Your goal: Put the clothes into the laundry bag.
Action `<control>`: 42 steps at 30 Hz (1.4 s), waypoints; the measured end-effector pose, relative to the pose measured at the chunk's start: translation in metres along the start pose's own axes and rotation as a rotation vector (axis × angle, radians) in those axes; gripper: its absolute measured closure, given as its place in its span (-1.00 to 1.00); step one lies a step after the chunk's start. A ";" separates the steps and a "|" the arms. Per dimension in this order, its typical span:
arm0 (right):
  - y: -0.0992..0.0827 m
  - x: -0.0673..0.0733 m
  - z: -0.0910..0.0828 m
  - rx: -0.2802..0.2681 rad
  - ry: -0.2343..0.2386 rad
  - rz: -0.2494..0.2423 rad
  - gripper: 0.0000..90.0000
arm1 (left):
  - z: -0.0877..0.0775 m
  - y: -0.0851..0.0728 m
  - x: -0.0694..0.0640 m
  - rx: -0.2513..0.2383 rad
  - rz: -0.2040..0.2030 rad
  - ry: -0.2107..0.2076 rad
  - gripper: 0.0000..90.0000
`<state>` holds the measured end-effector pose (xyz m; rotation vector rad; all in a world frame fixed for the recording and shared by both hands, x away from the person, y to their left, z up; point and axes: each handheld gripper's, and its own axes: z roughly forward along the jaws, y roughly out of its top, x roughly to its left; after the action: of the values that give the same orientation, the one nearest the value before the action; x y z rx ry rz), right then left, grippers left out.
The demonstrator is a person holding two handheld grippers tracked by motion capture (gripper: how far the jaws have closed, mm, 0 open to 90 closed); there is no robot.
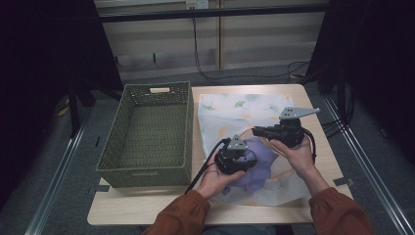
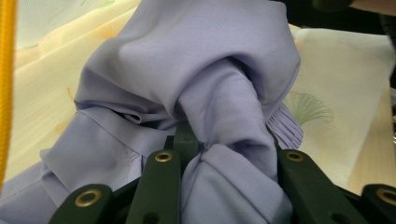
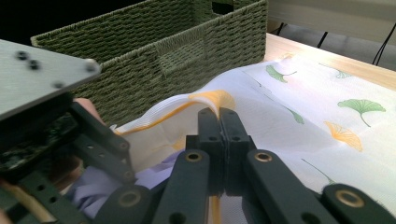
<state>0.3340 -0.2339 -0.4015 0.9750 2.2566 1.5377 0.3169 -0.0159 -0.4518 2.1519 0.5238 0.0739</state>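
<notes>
Though unlabelled, lilac garment [image 2: 196, 79] fills left tool [image 1: 234, 157].

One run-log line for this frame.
left gripper: shut on lilac cloth bundle | right gripper: shut on leaf-print white cloth | green woven basket: empty

The left gripper's fingers [image 2: 187, 140] are buried in the lilac garment [image 2: 187, 70] — its lower folds cut off by the frame edge.

A crumpled lilac garment [image 1: 258, 164] sits bunched at lower centre of the high view, atop a white leaf-printed cloth [image 1: 235, 110] whose near edge seems lifted.
</notes>
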 end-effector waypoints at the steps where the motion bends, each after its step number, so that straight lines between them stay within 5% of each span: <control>1: 0.000 0.000 0.001 0.003 0.002 -0.003 0.99 | 0.001 -0.001 0.001 0.005 -0.005 -0.001 0.58; 20: -0.002 0.003 -0.001 0.008 0.012 0.006 0.99 | 0.027 -0.016 0.008 0.056 -0.034 -0.005 0.54; 27: -0.004 0.005 0.000 0.020 0.013 0.008 0.99 | 0.032 -0.023 0.006 0.087 -0.013 0.002 0.50; 34: -0.006 0.006 0.001 0.029 0.014 0.010 0.99 | 0.039 -0.023 0.007 0.080 -0.056 -0.004 0.45; 42: -0.011 0.006 0.001 0.045 0.013 0.011 0.99 | 0.033 -0.017 0.007 0.059 -0.074 -0.023 0.12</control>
<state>0.3257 -0.2315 -0.4103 0.9937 2.3082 1.5076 0.3250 -0.0291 -0.4860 2.1855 0.5983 -0.0074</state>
